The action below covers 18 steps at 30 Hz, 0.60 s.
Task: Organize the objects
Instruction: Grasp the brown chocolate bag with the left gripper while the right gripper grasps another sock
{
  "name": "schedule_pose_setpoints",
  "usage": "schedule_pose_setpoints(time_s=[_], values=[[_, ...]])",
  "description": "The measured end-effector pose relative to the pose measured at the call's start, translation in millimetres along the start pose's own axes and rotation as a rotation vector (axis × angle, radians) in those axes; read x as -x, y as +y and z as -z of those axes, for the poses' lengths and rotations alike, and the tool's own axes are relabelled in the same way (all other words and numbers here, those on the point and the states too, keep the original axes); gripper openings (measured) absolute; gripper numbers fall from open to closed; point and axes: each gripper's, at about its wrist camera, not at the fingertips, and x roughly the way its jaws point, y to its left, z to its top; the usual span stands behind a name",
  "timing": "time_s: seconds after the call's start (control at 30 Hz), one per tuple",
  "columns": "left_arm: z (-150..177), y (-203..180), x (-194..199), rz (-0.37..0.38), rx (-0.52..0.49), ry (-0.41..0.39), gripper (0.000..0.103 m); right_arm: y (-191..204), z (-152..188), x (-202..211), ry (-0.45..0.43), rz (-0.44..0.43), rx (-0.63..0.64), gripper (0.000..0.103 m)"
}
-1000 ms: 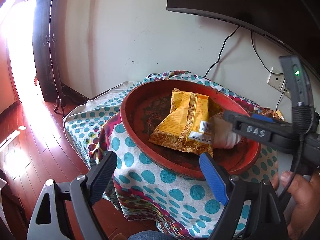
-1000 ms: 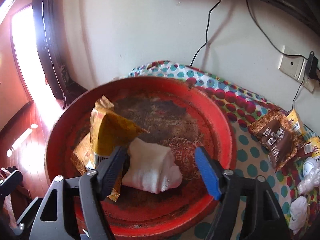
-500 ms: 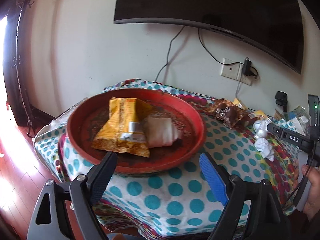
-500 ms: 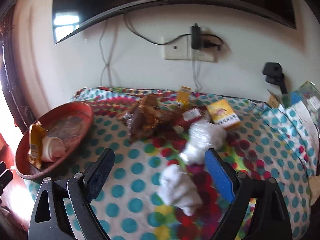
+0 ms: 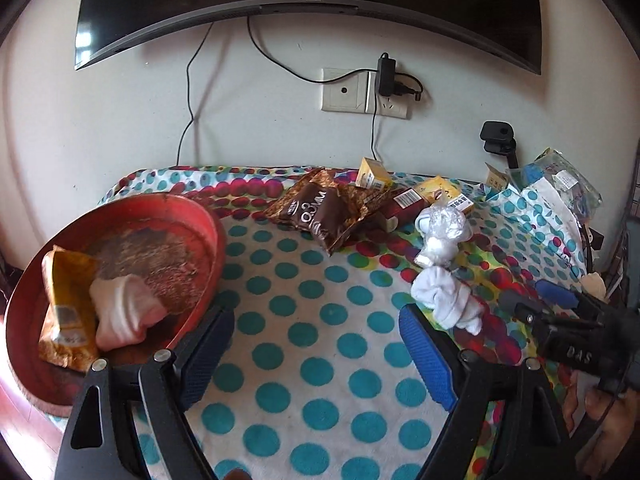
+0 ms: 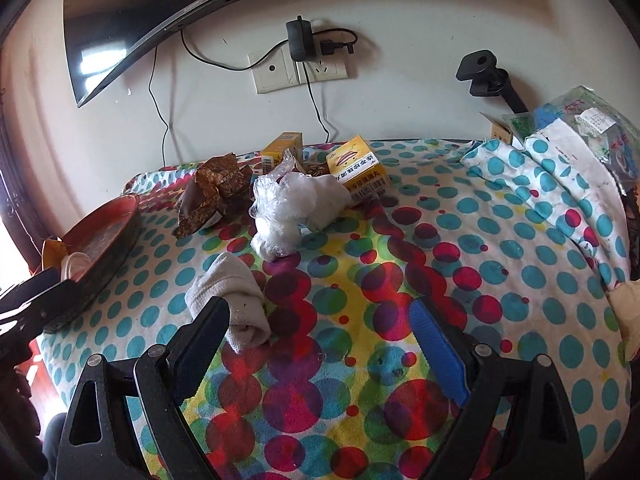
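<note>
On the dotted table [image 6: 472, 240], the rolled white sock [image 6: 234, 300] lay just ahead of the right tongs [image 6: 320, 336], seemingly touching their left finger, jaws newly widened and empty, while the left tongs [image 5: 316, 340] gaped over bare cloth.

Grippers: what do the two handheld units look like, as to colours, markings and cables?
Both the left gripper and the right gripper have black frames with silver screws. Each carries one black ribbed pad and one blue ribbed pad. Seen from the left wrist, the right gripper's body bears white "DAS" lettering, and a thin black cable runs by the hand.
</note>
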Motion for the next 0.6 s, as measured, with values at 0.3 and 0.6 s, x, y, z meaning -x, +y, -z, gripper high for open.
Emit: schedule_pose_setpoints(time_s=[0.3,0.6], values=[[-65.5,-13.4,-80.2,-0.050,0.021,0.053,0.087,-11.8,0.7,-4.7,0.023,-0.085,-0.056,0.091],[-113.6,-4.2,-154.6,-0.079,0.281,0.181,0.087,-24.0,1.0,-11.3,0.058,-0.127,-0.135,0.091]])
